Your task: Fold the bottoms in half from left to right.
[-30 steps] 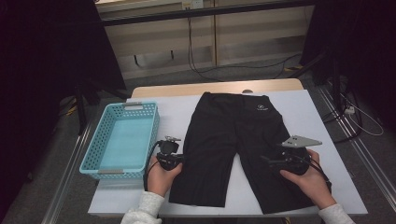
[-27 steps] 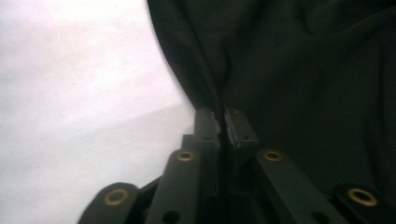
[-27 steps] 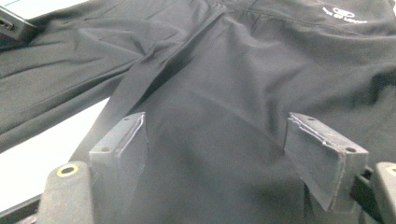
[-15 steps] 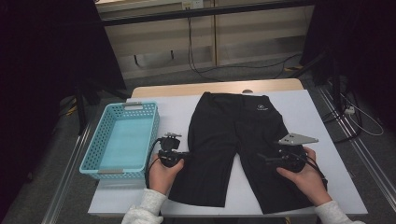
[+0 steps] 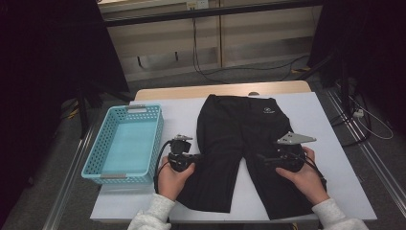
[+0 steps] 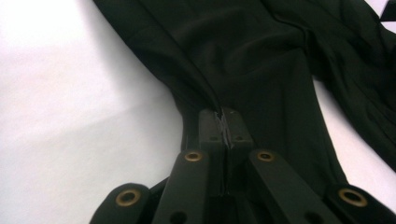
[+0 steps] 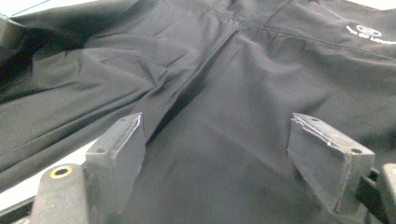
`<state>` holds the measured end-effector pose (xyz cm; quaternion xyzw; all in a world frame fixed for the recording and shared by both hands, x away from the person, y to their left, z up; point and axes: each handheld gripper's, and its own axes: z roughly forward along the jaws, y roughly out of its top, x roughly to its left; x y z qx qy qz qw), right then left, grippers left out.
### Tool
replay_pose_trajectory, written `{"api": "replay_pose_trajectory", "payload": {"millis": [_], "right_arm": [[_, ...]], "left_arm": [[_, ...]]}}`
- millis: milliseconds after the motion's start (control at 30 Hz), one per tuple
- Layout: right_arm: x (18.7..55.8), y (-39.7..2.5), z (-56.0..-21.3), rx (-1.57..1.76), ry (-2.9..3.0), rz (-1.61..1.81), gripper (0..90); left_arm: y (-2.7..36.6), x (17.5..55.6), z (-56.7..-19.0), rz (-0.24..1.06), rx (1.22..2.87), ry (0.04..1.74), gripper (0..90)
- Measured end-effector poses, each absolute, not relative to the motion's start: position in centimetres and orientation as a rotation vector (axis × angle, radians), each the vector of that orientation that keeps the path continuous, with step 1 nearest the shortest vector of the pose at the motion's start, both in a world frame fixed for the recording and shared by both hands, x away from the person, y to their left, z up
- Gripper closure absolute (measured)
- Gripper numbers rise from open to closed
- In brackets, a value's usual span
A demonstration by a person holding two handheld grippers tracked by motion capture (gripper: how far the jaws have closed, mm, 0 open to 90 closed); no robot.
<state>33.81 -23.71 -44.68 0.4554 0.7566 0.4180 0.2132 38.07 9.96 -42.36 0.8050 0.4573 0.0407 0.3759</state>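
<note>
Nearest the person, two hands in pale knit sleeves each grip a black set of tongs over the white table (image 5: pixel 335 158). The left tongs (image 6: pixel 225 133) are pressed together, their flat padded tips pinching a raised fold along the outer edge of the left leg of the black shorts (image 5: pixel 244 153). In the high view that pinch sits at the shorts' left hem edge, beside the left hand (image 5: pixel 174 175). The right tongs (image 7: pixel 233 154) stand wide apart, blunt grey-edged pads hovering over the right leg with smooth, faintly creased fabric between them, holding nothing. The shorts lie flat on the middle of the table, waistband farthest away, a small white logo near it. To the left rests a light blue plastic basket (image 5: pixel 98 163) with latticed walls.
</note>
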Motion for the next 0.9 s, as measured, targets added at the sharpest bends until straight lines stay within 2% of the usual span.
{"api": "replay_pose_trajectory", "payload": {"millis": [900], "right_arm": [[38.2, -20.7, -44.3, 1.29, 2.079, 1.204, 17.2]], "left_arm": [[5.0, 36.9, -42.0, 0.074, 2.07, 0.999, 89.1]]}}
